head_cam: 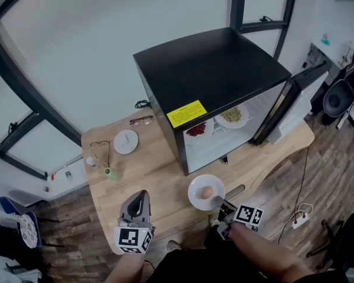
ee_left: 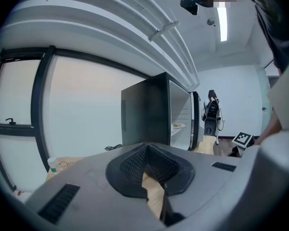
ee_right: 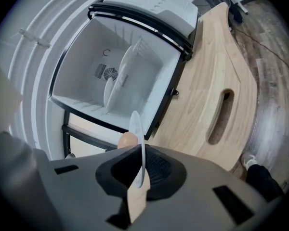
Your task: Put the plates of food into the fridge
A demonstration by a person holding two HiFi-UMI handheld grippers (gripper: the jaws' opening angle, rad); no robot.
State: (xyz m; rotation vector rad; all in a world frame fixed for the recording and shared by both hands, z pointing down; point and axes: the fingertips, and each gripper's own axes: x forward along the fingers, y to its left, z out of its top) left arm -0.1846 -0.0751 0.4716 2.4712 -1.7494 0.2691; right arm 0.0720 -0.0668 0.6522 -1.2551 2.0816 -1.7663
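Three plates of food in all. Two already sit inside the fridge (head_cam: 212,69), a red-food plate (head_cam: 196,130) and a greenish-food plate (head_cam: 233,115), side by side on one shelf. The third, the egg plate (head_cam: 197,198), is out front over the table (head_cam: 159,175), just before the fridge's open mouth; can't tell from above if it's lifted or resting. The right gripper (head_cam: 219,203) is clamped on that plate's near rim, jaws pinched on the thin edge, w/ the one egg (head_cam: 206,192) lying mid-plate. Holding at the rim prob. keeps the jaws off the food and lets the far side go in first, and the plate looks about level, presumably so the egg won't roll. The door (head_cam: 295,99) stands swung wide to the right, so the way in is free. The left gripper (head_cam: 140,194) has its jaws together w/ nothing between them, off to the left and well apart from the plate, prob. just parked b/c one claw is enough here. Other counts: one bare white plate (head_cam: 125,141) on the table left of the fridge, two pairs of glasses (head_cam: 141,120) near it, and one small bottle (head_cam: 91,161).
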